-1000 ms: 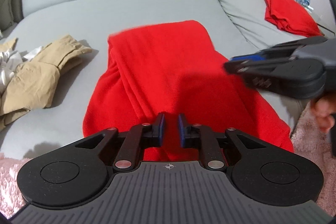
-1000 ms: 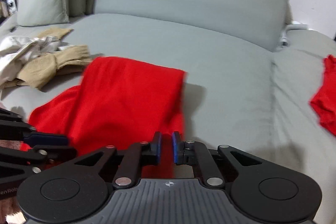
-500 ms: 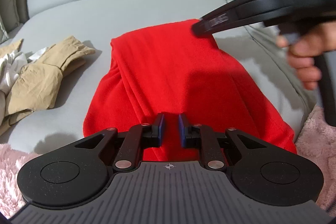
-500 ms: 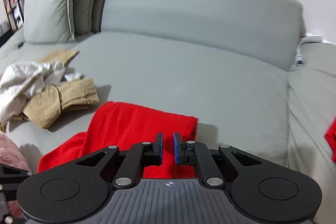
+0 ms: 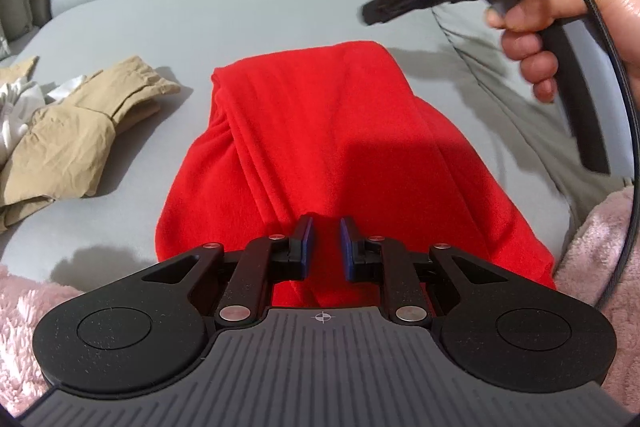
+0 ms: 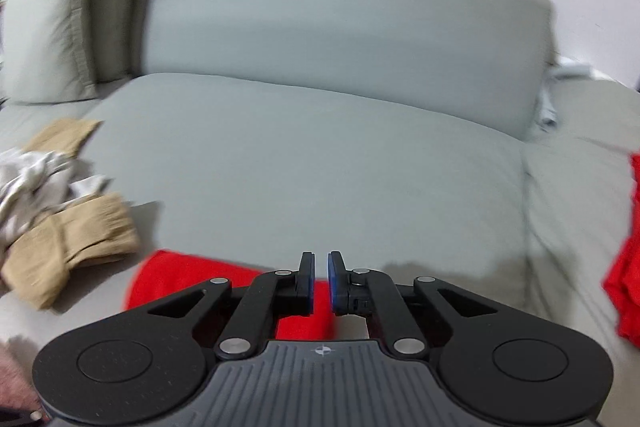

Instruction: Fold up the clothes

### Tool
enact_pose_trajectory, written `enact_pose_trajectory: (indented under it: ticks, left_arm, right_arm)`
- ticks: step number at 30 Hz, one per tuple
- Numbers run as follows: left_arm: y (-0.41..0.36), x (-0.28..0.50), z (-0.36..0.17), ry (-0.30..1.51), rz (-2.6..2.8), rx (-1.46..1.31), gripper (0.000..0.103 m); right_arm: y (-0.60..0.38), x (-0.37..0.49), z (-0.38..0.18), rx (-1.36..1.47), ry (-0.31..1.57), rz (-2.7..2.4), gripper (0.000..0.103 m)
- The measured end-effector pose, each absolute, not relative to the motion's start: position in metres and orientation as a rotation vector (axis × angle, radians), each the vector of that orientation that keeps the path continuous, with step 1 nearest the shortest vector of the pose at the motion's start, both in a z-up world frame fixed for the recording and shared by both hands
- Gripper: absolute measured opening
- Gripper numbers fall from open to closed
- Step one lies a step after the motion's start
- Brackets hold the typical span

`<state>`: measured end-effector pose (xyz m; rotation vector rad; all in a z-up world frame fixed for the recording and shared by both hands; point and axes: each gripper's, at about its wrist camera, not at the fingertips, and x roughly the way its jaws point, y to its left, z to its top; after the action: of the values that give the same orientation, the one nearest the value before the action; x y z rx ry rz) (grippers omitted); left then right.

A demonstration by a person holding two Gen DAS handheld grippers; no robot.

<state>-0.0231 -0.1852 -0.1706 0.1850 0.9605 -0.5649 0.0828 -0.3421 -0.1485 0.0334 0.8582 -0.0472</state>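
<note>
A red garment (image 5: 340, 131) lies folded lengthwise on the grey sofa seat (image 5: 248, 15), its near end drooping over the front edge. My left gripper (image 5: 327, 223) sits at that near end with its jaws almost together and red cloth pinched in the narrow gap. The right gripper (image 5: 370, 15), held by a hand (image 5: 532, 23), hovers above and to the right of the garment's far corner. In the right wrist view the right gripper (image 6: 321, 259) is shut and holds nothing, and only the garment's far end (image 6: 192, 275) shows beneath its fingers.
A crumpled tan garment (image 5: 72, 135) and white cloth (image 6: 32, 179) lie on the seat to the left. A second red garment (image 6: 628, 267) rests on the right-hand cushion. Pillows (image 6: 52, 39) lean at the back left. Pink shaggy rug (image 5: 600, 227) lies in front of the sofa.
The right gripper came across to the red garment's far corner, then rose clear of it to the upper right. The left gripper and the garment have not moved.
</note>
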Motion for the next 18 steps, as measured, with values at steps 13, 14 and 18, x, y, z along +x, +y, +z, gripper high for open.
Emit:
enact_pose_trajectory:
  ticks: [13,14,18]
  left_arm:
    - [-0.168,-0.021,-0.162,0.927,-0.584,0.107,0.045]
    - [-0.162,-0.022,-0.158,0.913,-0.58,0.088,0.046]
    - [-0.142,-0.026,-0.146,0.878,-0.541,0.012,0.05]
  right_arm:
    - [-0.345,0.047,-0.126,0.035,0.859,0.01,0.031]
    - [-0.354,0.027,-0.114,0.063,0.843,0.024,0.032]
    - [-0.382,-0.033,-0.108,0.223,0.829,0.021,0.039]
